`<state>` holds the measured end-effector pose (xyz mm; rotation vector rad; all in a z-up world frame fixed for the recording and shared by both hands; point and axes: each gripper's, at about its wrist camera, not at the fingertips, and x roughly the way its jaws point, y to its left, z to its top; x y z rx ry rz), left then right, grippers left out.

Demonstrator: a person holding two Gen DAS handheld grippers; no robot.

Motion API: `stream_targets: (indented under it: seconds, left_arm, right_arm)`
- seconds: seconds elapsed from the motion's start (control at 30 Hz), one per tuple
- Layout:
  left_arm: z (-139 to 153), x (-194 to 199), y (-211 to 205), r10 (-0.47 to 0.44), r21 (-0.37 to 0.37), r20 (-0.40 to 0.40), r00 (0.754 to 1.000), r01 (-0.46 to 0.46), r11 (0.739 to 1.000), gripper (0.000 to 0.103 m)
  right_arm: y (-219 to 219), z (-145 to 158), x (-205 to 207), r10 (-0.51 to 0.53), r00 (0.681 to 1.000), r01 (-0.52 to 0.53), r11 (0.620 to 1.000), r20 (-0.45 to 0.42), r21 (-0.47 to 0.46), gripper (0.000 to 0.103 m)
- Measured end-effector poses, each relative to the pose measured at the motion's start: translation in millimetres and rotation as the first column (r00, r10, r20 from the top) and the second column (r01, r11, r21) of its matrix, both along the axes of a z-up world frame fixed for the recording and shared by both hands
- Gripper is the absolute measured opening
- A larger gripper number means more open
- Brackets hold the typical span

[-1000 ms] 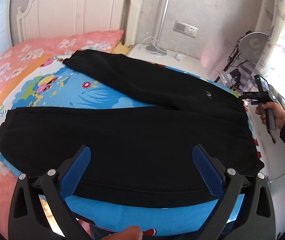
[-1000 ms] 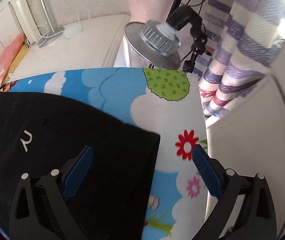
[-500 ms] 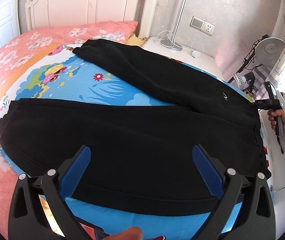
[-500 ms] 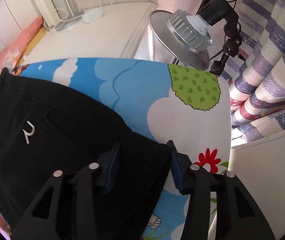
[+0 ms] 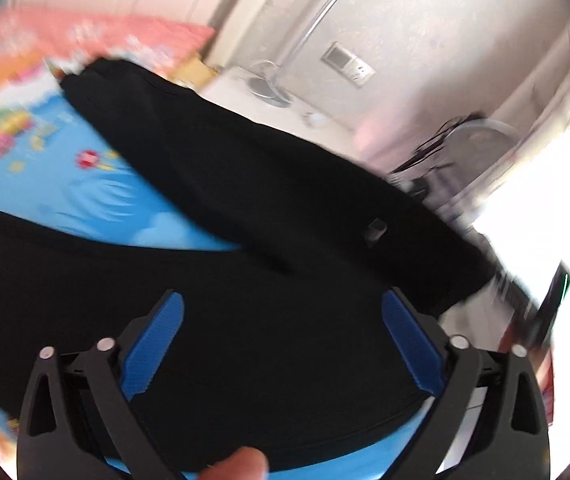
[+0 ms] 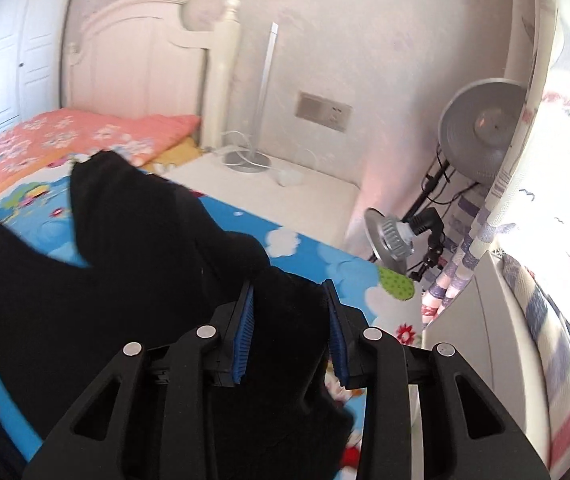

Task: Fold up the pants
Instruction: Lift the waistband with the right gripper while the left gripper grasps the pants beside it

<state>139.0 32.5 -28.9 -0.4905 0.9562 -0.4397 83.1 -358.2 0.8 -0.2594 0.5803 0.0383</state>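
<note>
Black pants (image 5: pixel 245 184) lie spread on a bed with a blue cartoon sheet (image 5: pixel 97 200), both legs running to the far left. My left gripper (image 5: pixel 283 296) hovers open over the near leg, its jaws closing a little with nothing pinched; the view is blurred. My right gripper (image 6: pixel 288 284) has its jaws closing on the waist corner of the pants (image 6: pixel 133 240). Both blue pads press the bunched black cloth, which hangs lifted off the sheet (image 6: pixel 325 256).
A white nightstand (image 6: pixel 285 196) with a tall lamp stands beyond the bed, next to the white headboard (image 6: pixel 141 64). Studio lights (image 6: pixel 481 128) on stands and a striped curtain (image 6: pixel 525 240) crowd the right side. A thumb (image 5: pixel 237 464) shows at the bottom edge.
My right gripper closed on the waist corner and rose with it, swinging to face the headboard. My left gripper shifted right across the pants, and its picture has gone blurry.
</note>
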Motion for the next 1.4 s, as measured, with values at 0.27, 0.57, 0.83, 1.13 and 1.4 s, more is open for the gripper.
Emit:
stream_targets:
  seconds: [0.27,0.57,0.83,1.13,1.4]
  left_arm:
    - [-73.1,84.5,-48.2,-0.205,-0.420,-0.297,0.933,0.065,0.905,0.080]
    - [-131.5,68.4,-123.1,-0.289,-0.454,-0.479,0.829,0.047,0.890,0.075]
    - [-136.6,21.2,-207.2,-0.526,-0.578,-0.477,0.704,0.199,0.792,0.050]
    - [-125.1,25.6,-218.2,-0.537,-0.571,-0.397,0.744,0.258,0.780,0.010]
    - [-125.5,19.7,-208.1,-0.529,-0.615,-0.372,0.763,0.224,0.756,0.010]
  right_arm:
    - [44.8,-53.8,-74.1,-0.012,0.999,0.015,0.999,-0.050,0.048,0.033]
    - [49.5,-69.1,-91.7,-0.034,0.995,0.045,0.990,-0.091,0.130,0.033]
    - [46.9,-81.3,-93.8,-0.056,0.988,0.079,0.983,-0.143,0.163,0.034]
    - [-5.2,-79.1,-126.9,-0.166,0.954,0.278,0.799,-0.250,0.533,0.094]
    - [-33.7,-118.7,-99.8,-0.122,0.924,0.382,0.236,-0.362,0.894,0.091]
